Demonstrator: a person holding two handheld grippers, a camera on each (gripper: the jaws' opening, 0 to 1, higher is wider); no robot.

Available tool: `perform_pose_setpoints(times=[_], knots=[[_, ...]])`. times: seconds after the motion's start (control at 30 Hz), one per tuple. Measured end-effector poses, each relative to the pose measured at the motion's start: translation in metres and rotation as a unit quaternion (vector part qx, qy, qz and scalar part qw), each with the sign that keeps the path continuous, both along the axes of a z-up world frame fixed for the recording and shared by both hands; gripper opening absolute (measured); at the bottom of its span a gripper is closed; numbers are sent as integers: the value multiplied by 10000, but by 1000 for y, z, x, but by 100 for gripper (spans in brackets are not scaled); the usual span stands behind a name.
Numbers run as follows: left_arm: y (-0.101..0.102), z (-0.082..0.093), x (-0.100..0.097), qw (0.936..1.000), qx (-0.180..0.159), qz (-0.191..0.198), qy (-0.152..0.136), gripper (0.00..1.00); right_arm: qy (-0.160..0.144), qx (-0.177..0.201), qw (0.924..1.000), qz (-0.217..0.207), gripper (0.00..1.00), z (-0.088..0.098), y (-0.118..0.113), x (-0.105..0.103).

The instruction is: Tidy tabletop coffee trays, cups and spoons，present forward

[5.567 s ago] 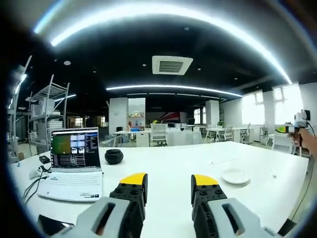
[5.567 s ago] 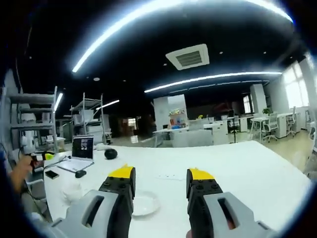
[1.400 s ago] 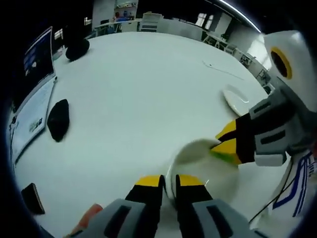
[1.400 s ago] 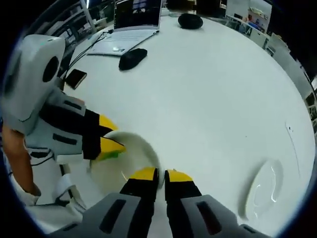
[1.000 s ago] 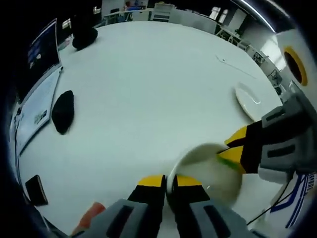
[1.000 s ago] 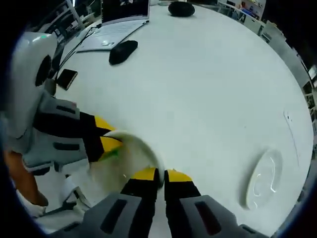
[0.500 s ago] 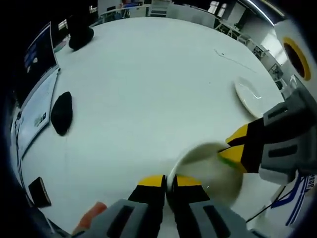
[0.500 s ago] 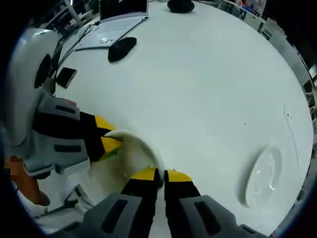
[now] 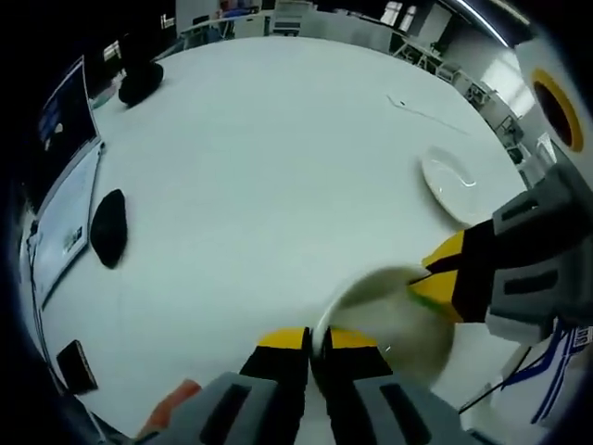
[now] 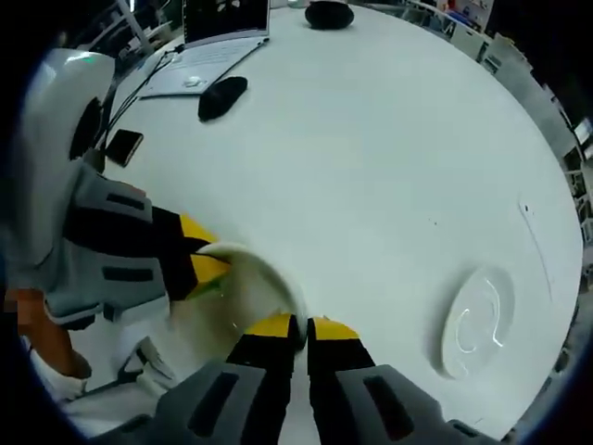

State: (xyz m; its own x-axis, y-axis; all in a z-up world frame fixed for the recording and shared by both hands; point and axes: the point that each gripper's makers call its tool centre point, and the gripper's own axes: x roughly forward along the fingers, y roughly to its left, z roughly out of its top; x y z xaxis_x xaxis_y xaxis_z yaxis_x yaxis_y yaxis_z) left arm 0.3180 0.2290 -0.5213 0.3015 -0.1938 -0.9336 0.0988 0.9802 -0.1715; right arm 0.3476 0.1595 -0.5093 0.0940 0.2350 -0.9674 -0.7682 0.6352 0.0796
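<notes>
In the left gripper view, the left gripper (image 9: 316, 341) has its yellow-tipped jaws drawn nearly together, pinching the near rim of a white cup (image 9: 389, 311). The right gripper (image 9: 443, 278) enters from the right and nips the opposite rim. The cup appears held above the tabletop (image 9: 259, 158), over its near edge. A white saucer (image 9: 448, 188) lies toward the tabletop's right edge, well apart from the cup. A thin spoon (image 9: 422, 109) rests farther back, near the far right edge. A laptop (image 9: 63, 185), a dark mouse (image 9: 107, 227) and a phone (image 9: 76, 365) sit along the left edge.

In the right gripper view, the right gripper (image 10: 296, 326) is likewise almost closed on the cup (image 10: 236, 292) rim, with the left gripper (image 10: 206, 252) gripping it from the left side. The saucer (image 10: 477, 323) lies near the tabletop's right edge and the spoon (image 10: 534, 232) beyond it.

The step in hand looks like carrying the cup. Next, both hands would likely need to travel together toward the saucer, keep the cup level, and set it down centred.
</notes>
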Motion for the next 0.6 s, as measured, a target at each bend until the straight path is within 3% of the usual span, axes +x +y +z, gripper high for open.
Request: perform_pose_setpoints(times=[0.23,0.6], knots=[[-17,13,2,9998,47,-163,-62,8,-35,17,10000,-87,6,14,-23,-5],[-59,31,18,9983,86,-558,-138,8,-85,-32,9994,-319,6,31,-61,18]])
